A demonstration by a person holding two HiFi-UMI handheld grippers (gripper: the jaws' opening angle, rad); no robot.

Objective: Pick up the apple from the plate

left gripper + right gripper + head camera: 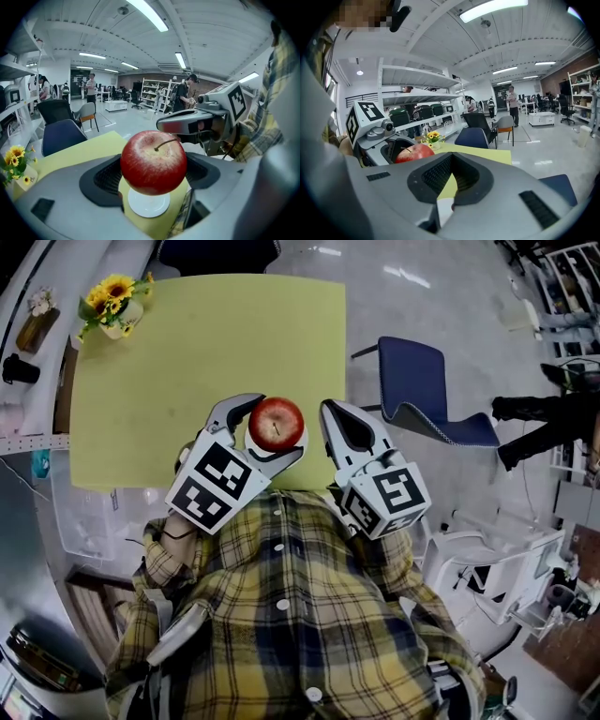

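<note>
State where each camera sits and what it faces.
Head view: on the person's head, looking steeply down at the yellow table; shows plaid shirt, left gripper, right gripper.
Left gripper view: rides the left gripper, facing along its jaws at the held apple.
Right gripper view: rides the right gripper, facing past its shut jaws toward the left gripper.
All share the apple.

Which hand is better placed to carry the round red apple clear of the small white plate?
Left. The left gripper is clamped on the round red apple, holding it above the small white plate. The right gripper sits beside it, jaws together and empty.
</note>
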